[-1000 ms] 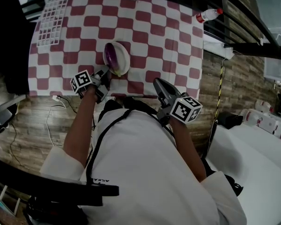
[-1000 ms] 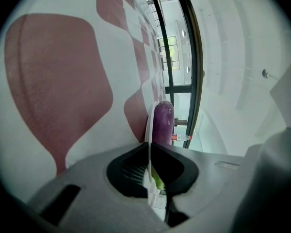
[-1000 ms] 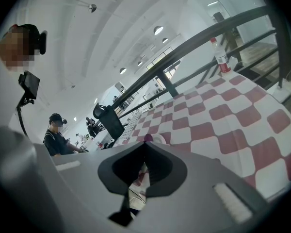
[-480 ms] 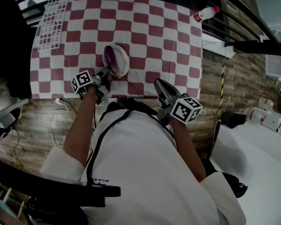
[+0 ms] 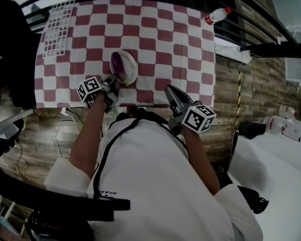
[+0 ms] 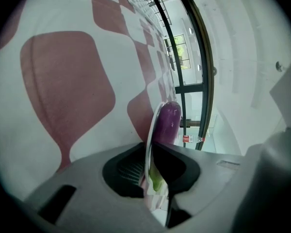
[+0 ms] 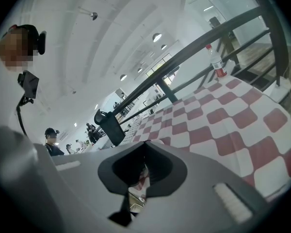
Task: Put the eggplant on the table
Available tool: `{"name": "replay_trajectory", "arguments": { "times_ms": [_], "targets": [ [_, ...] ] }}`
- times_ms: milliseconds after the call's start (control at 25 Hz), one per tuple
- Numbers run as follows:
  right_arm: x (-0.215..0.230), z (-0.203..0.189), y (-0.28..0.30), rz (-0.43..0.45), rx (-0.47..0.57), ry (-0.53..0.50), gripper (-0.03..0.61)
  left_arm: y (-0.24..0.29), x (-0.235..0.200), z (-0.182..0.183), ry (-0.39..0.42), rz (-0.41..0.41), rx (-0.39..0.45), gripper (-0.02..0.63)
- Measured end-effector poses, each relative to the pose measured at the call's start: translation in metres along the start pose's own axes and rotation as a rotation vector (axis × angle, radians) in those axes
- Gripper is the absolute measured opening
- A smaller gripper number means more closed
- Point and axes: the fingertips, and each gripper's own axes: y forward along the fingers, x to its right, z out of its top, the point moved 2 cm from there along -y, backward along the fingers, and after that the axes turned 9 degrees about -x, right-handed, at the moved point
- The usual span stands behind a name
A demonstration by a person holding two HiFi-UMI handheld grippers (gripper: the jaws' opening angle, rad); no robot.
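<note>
1. A white plate (image 5: pixel 131 67) sits on the checkered table (image 5: pixel 180 44), with the purple eggplant (image 5: pixel 118 63) lying on the plate.
2. The left gripper (image 5: pixel 113 80) has its jaws clamped on the plate's near rim.
3. The right gripper (image 5: pixel 169 89) hovers to the right of the plate, apart from it, with its jaws pressed together and holding nothing.
4. A bottle (image 5: pixel 214 16) lies far behind the plate, to its right.

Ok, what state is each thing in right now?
plate: near rim clamped.
eggplant: lying on the plate.
left claw: shut on the plate's rim.
right claw: shut, holding nothing.
bottle: upright, red cap on.
</note>
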Motion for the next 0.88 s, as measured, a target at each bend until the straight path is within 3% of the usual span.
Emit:
{"name": "replay_trajectory", "arguments": {
  "times_ms": [280, 880],
  "targets": [
    [0.001, 0.001, -0.007, 0.013, 0.020, -0.003, 0.008, -0.003, 0.002, -0.001, -0.008, 0.028, 0.017, 0.086],
    [0.009, 0.006, -0.019, 0.050, 0.040, -0.011, 0.008, -0.025, 0.002, -0.006, 0.012, 0.068, 0.060, 0.086]
  ]
}}
